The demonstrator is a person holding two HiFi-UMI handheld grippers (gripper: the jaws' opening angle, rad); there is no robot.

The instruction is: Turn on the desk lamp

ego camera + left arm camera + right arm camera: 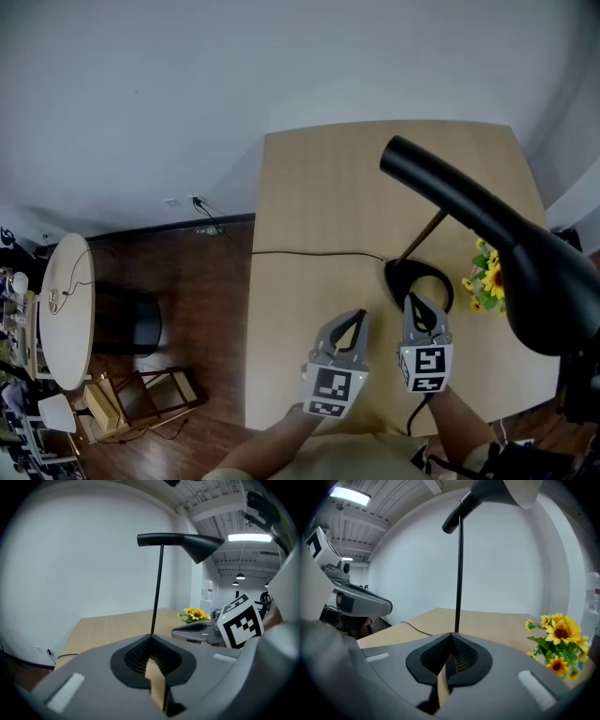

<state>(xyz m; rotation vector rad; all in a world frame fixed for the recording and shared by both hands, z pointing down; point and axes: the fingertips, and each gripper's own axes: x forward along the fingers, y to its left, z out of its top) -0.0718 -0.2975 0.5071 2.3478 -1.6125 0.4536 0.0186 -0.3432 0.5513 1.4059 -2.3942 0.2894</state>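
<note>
The left gripper [360,316] and right gripper [413,300], jaws together and empty, sit near the desk's [319,187] front edge, by the black desk lamp's [520,251] base.

On the table [319,178], my desk lamp [419,279] stands near the right edge, flowers [485,281] just right of it, my left gripper [352,322] and right gripper [418,307] before it.

Black desk lamp [487,234], upright on wooden desk, thin stem, cone shade, unlit

Soft, even indoor light from a glaring ceiling strip light [249,537]; dark fisheye corners, faint shadows.
</note>
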